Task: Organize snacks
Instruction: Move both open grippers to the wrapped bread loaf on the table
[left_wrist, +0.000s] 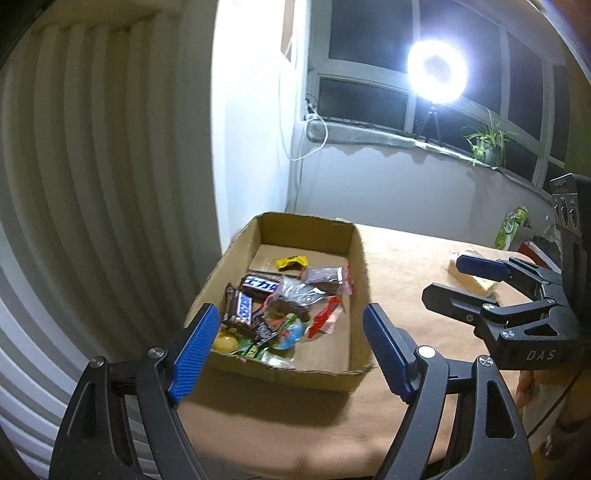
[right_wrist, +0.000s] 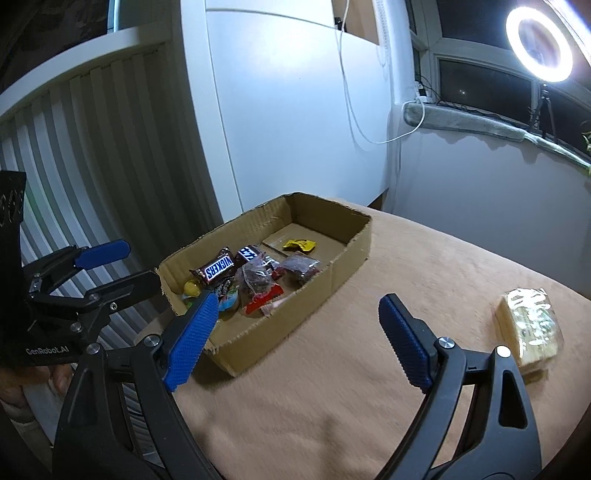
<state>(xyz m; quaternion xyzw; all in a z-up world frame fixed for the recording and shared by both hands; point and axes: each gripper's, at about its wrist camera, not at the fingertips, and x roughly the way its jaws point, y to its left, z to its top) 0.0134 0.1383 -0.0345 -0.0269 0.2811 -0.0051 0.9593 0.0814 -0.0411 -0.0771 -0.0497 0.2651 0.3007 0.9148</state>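
Note:
A shallow cardboard box (left_wrist: 360, 266) (right_wrist: 354, 254) sits on the tan table and holds several snacks: Snickers bars (left_wrist: 242, 308) (right_wrist: 216, 271), clear packets of dark sweets (left_wrist: 295, 295) (right_wrist: 301, 267), a small yellow packet (left_wrist: 291, 262) (right_wrist: 300, 244) and a yellow ball (left_wrist: 225, 341). A pale wrapped snack (right_wrist: 530, 326) (left_wrist: 480, 282) lies on the table right of the box. My left gripper (left_wrist: 288, 350) is open and empty just before the box's near wall. My right gripper (right_wrist: 295, 336) is open and empty over the table; in the left wrist view it (left_wrist: 448, 280) hovers by the pale snack.
A ring light (left_wrist: 437, 72) on a tripod and a potted plant (left_wrist: 487, 142) stand on the window sill. A green carton (left_wrist: 511, 227) stands at the table's far right. A ribbed white wall panel (left_wrist: 92, 184) lies left of the box.

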